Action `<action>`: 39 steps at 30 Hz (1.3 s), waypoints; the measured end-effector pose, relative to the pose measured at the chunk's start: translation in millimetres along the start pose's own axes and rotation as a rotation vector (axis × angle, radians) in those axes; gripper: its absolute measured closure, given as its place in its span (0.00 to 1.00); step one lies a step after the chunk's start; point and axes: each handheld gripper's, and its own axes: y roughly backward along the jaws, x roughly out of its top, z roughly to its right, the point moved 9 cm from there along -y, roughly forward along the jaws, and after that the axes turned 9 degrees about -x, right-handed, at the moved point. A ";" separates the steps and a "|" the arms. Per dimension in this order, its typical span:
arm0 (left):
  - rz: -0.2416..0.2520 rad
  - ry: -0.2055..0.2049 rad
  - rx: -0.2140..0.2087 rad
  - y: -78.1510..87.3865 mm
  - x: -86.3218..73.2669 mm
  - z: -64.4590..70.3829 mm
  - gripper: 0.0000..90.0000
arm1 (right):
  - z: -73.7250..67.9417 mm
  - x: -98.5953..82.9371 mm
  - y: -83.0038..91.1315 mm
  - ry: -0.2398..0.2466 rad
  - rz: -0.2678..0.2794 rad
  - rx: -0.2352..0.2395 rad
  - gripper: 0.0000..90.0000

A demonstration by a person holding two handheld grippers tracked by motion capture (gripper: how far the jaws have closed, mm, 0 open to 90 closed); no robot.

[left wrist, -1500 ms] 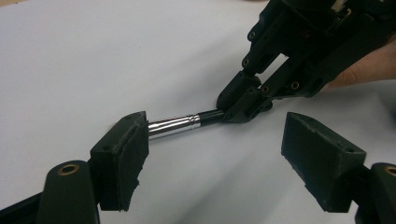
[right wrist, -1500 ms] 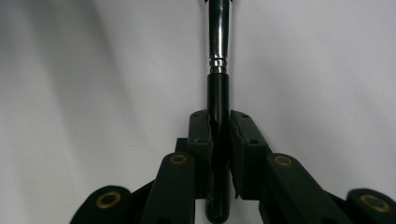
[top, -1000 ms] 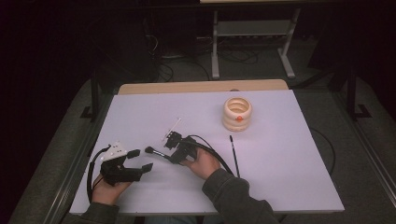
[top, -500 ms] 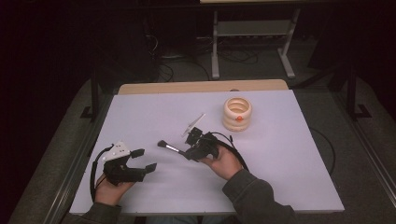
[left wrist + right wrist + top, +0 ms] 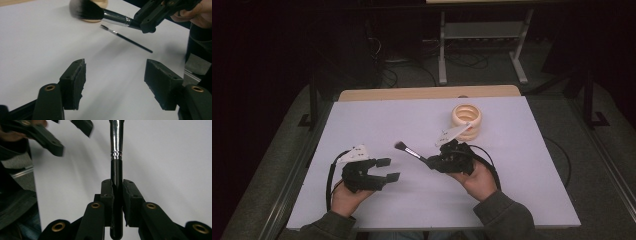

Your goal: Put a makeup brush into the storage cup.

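A makeup brush (image 5: 411,151) with a black handle, silver ferrule (image 5: 116,137) and dark bristles (image 5: 86,11) is held just above the white table, bristles pointing left. My right gripper (image 5: 431,161) (image 5: 117,185) is shut on its handle. My left gripper (image 5: 384,170) (image 5: 116,80) is open and holds nothing; it hovers over the table's front left, a short way left of the bristles. A thin black brush (image 5: 125,38) lies flat on the table under the right gripper (image 5: 160,12).
A cream ringed holder (image 5: 466,120) stands on the white table (image 5: 377,117) behind the right gripper. A black cable (image 5: 490,161) loops by the right hand. The table's left edge borders a dark metal frame (image 5: 292,175).
My right gripper has carried the makeup brush to the right, closer to the cream holder. The left gripper has shifted a little to the right and stays open.
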 end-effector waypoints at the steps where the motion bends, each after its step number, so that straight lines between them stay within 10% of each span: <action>1: 0.000 0.004 -0.017 -4.1 3.0 1.1 0.40 | -1.1 -0.7 3.0 0.000 0.018 0.005 0.87; 15: -0.024 0.078 -0.183 -40.0 25.1 13.6 0.52 | -14.2 -24.9 6.0 0.072 0.119 0.045 0.87; 28: -0.014 0.116 -0.276 -37.2 28.4 16.8 0.84 | -20.7 -34.6 -13.0 0.156 0.074 0.034 0.87; 39: -0.114 0.015 -0.181 -41.6 37.2 23.2 0.86 | -20.4 -26.1 -13.7 0.086 0.068 0.054 0.71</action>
